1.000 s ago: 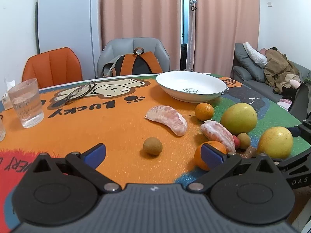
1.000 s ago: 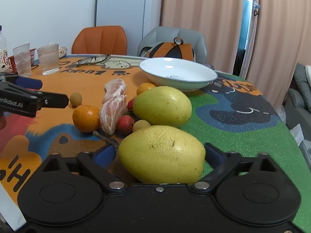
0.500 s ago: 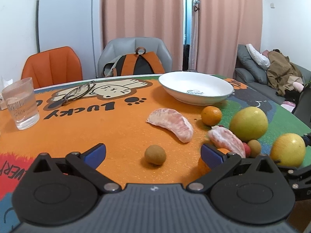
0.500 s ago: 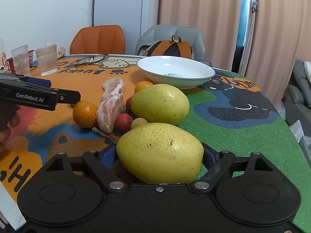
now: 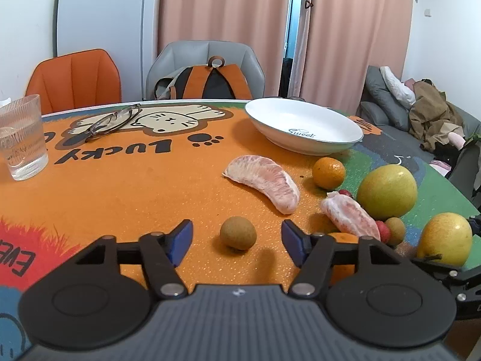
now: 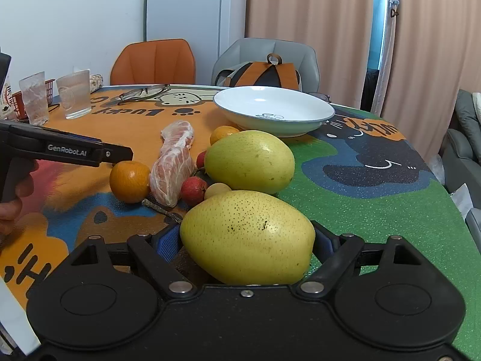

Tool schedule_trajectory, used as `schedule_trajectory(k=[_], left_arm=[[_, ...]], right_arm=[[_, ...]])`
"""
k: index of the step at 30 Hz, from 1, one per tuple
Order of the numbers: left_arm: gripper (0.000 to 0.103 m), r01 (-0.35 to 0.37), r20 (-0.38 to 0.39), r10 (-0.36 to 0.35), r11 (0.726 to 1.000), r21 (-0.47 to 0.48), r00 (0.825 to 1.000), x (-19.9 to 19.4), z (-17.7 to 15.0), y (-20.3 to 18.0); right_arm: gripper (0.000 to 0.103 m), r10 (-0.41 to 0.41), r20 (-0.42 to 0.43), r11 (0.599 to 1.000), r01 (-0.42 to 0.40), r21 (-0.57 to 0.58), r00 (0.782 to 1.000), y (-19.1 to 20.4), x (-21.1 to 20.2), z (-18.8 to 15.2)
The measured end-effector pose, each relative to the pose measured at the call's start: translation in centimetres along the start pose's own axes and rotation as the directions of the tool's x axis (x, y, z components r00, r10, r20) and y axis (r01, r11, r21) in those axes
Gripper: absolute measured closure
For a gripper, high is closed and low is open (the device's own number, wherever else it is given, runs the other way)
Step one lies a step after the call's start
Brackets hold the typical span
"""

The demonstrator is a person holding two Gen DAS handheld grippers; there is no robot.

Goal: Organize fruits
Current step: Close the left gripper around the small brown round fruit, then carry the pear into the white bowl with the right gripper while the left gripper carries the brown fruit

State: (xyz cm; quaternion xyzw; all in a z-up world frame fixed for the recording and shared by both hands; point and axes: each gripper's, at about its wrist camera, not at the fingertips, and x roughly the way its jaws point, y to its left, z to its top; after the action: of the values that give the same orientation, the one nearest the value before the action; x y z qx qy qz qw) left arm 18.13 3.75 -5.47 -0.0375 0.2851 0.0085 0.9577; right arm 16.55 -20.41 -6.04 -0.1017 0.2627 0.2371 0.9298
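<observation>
Pomelo (image 6: 248,236) crosswise in right hand-held gripper (image 6: 245,242); left (image 5: 237,237) closing, unladen.

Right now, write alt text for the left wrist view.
The left claw is closing around a small brown round fruit on an orange cartoon table mat, pads not yet touching. Beyond lie peeled pomelo segments, an orange and an empty white bowl.

Bare orange mat (image 5: 126,198) left of the small brown fruit (image 5: 237,233); crowded fruit cluster (image 5: 348,219) right, toward the plate (image 5: 303,126).
</observation>
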Motion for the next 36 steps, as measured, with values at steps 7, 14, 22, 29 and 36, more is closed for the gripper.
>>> schedule_trajectory(k=[7,14,22,29,36], left_arm=[[0.062,-0.003,-0.038,0.003,1.000,-0.006,0.999,0.9,0.1,0.0],[0.077,-0.015,-0.046,0.015,1.000,0.003,0.999,1.1,0.3,0.1],[0.077,-0.003,-0.042,0.003,1.000,0.012,0.999,0.5,0.6,-0.2],[0.077,0.004,-0.016,-0.004,1.000,0.027,1.000,-0.8,1.3,-0.6],[0.077,0.008,0.000,-0.008,0.999,0.054,1.000,-1.9,2.2,-1.3]], right_arm=[[0.020,0.000,0.000,1.000,0.000,0.002,1.000,0.0,0.0,0.0],[0.020,0.001,-0.004,1.000,-0.001,0.000,1.000,0.0,-0.3,0.3],[0.022,-0.013,-0.014,1.000,0.012,-0.014,1.000,-0.3,-0.4,0.8],[0.022,-0.023,-0.007,0.999,0.023,-0.041,1.000,-0.3,-0.7,1.1],[0.022,-0.019,0.002,0.998,0.019,-0.064,1.000,-0.6,-1.3,2.3]])
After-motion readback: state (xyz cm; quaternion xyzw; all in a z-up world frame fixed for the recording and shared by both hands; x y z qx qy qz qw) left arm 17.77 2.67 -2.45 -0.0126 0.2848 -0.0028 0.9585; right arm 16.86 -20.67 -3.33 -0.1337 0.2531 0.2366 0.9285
